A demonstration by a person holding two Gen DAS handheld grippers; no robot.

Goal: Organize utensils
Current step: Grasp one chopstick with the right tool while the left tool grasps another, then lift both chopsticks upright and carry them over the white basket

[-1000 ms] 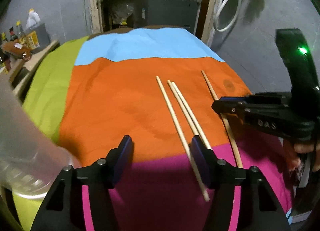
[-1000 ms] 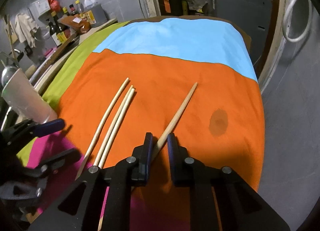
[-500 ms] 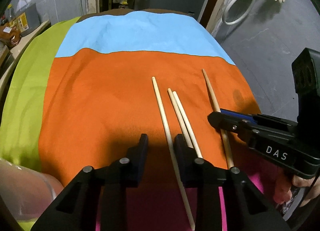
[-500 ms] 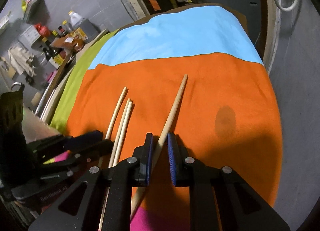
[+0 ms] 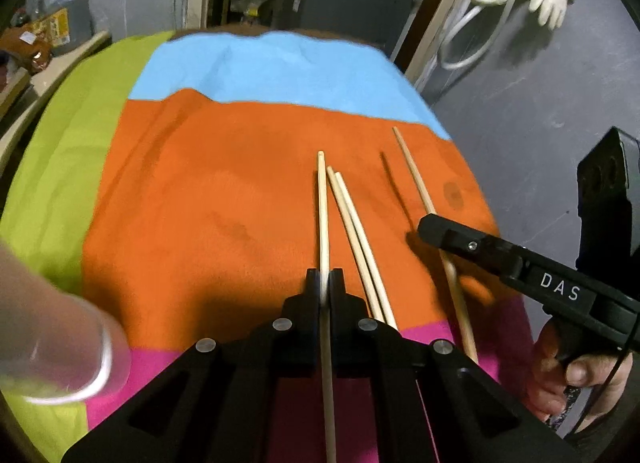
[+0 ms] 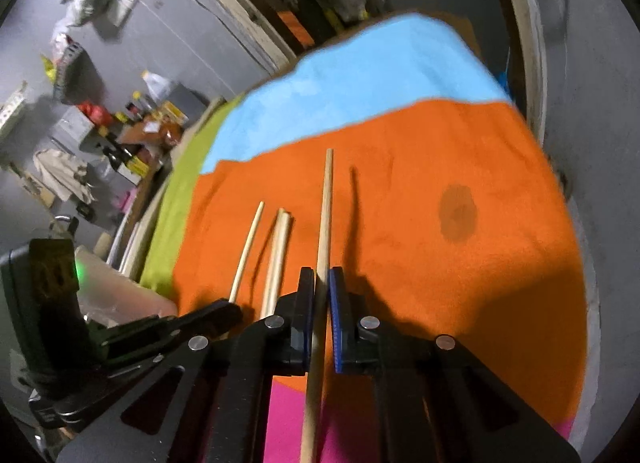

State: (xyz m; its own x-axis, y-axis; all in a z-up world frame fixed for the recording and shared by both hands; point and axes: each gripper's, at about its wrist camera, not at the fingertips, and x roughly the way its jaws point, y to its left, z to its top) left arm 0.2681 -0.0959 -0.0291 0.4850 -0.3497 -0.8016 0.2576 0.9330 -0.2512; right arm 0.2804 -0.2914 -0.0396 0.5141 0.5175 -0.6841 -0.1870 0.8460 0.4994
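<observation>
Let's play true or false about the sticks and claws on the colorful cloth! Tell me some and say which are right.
1. The left claw is pinching one chopstick. True.
2. The right claw is empty. False: it grips a thicker stick.
3. Two sticks lie side by side on the cloth, not held. True.
4. The sticks lie on the blue stripe. False: they are on the orange part.
5. A clear cup is near the left claw. True.
</observation>
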